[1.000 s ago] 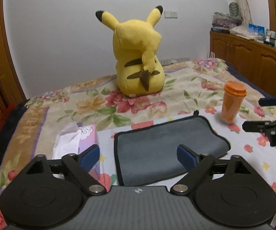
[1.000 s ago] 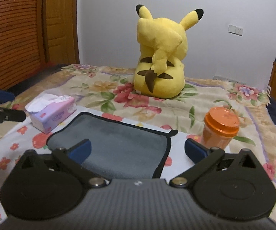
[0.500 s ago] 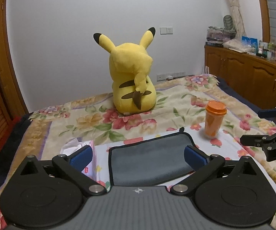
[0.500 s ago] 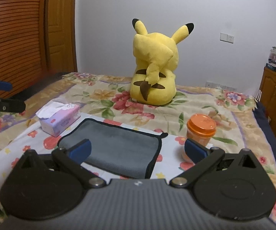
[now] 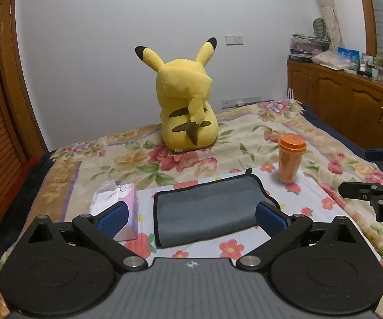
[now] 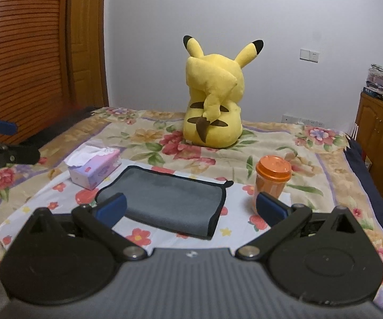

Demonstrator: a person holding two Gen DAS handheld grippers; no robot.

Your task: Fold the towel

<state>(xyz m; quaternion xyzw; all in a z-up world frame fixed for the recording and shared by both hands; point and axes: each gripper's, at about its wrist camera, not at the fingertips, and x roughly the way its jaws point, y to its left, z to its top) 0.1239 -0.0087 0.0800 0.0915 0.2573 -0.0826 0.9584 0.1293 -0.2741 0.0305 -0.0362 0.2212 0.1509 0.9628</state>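
The left gripper [image 5: 191,216] had a ribbed grey body with a small white emblem, two black round discs, black angled arms with silver pivot screws, and blue pads [image 5: 111,216] on its fingers. The right gripper [image 6: 190,207] looked the same: grey ribbing, black discs, silver screws, blue pads [image 6: 271,208].

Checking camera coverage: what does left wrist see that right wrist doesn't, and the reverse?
Left wrist only: the long wooden cabinet with clutter on top, the curtain, and the right tool at the frame's right edge.

Right wrist only: the slatted wooden door seen broadly, and the left tool at the frame's left edge.

Both: the folded grey towel, Pikachu plush, orange cup, tissue box, floral bedspread. Both tools are open and empty.
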